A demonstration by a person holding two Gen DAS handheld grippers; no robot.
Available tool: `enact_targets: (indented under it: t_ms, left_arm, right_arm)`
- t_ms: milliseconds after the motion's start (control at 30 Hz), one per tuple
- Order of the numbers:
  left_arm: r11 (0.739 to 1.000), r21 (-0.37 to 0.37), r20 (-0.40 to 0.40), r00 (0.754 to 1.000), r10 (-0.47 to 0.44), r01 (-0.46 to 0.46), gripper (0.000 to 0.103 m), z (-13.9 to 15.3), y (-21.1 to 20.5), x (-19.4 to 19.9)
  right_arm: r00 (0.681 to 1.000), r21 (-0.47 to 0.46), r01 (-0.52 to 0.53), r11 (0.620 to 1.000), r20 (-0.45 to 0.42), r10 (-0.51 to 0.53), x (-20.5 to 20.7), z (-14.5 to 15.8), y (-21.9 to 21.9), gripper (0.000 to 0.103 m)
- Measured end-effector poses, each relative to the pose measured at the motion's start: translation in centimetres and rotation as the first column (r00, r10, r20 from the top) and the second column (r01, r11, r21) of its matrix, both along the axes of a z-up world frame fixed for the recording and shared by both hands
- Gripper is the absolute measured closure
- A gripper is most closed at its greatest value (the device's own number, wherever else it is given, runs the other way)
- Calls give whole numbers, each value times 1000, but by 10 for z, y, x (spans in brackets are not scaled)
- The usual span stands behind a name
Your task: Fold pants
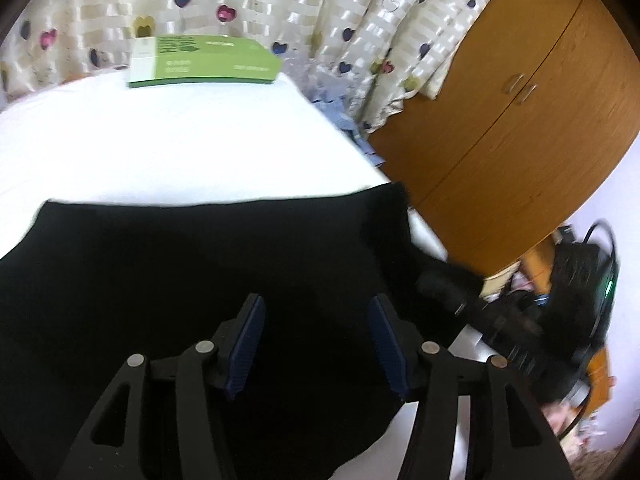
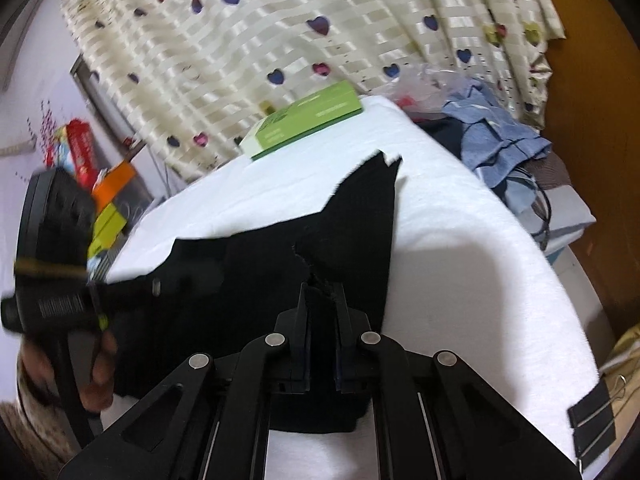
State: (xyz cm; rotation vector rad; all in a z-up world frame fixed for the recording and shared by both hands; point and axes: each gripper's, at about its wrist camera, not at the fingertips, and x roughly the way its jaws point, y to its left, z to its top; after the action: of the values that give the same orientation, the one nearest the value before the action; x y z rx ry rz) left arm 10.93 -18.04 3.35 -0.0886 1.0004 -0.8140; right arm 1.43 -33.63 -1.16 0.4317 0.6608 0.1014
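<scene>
The black pants [image 1: 192,280] lie spread on the white table [image 1: 180,148]. My left gripper [image 1: 316,320] is open just above the black cloth, its blue pads [image 1: 248,344] wide apart and empty. In the right wrist view the pants [image 2: 352,232] run from near the front edge toward the far corner. My right gripper [image 2: 322,300] is shut on a raised fold of the pants near the front. The left gripper [image 2: 60,280] shows at the left of that view, held by a hand. The right gripper [image 1: 500,312] shows at the right edge of the left wrist view.
A green box [image 1: 208,60] sits at the table's far edge, also in the right wrist view [image 2: 304,124]. A heart-patterned curtain [image 1: 280,8] hangs behind. A wooden cabinet [image 1: 520,112] stands at right. Blue clothes [image 2: 496,136] are piled beside the table. Binder clips [image 2: 592,428] grip the tablecloth edge.
</scene>
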Motion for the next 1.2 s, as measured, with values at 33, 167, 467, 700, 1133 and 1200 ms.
enact_targets:
  t_ms: [33,167,467,700,1133,1200]
  left_arm:
    - [1000,-27,-19,1000,-11,11,43,0,-3,4]
    - [989,-137,-101,993,-61,47,39,-3,-17,20]
    - [990,-130,-202,977,-70,44,38,-19,-38,46]
    - [996,-81,-185,983,9,-24,40,-17,-29,52]
    - [993,-88,-89,994,67,-74,93,9,30,47]
    - [991,-102,-80,993,84,-92,93,14,43,47]
  right_arm:
    - [1000,-5,-7,1000,0,7,0,0,2,95]
    - [999,-26,-43,999,2,43,-1,0,13,95]
    - [993,-53,-117,992,3,117,-5,2,37,95]
    - [986,-68,-160,985,26,162,-9,9,57,95]
    - [958,-52,-273,961,74,277,-3,25,110,96]
    - [952,-50,-293,955,75,296,-1,25,119,96]
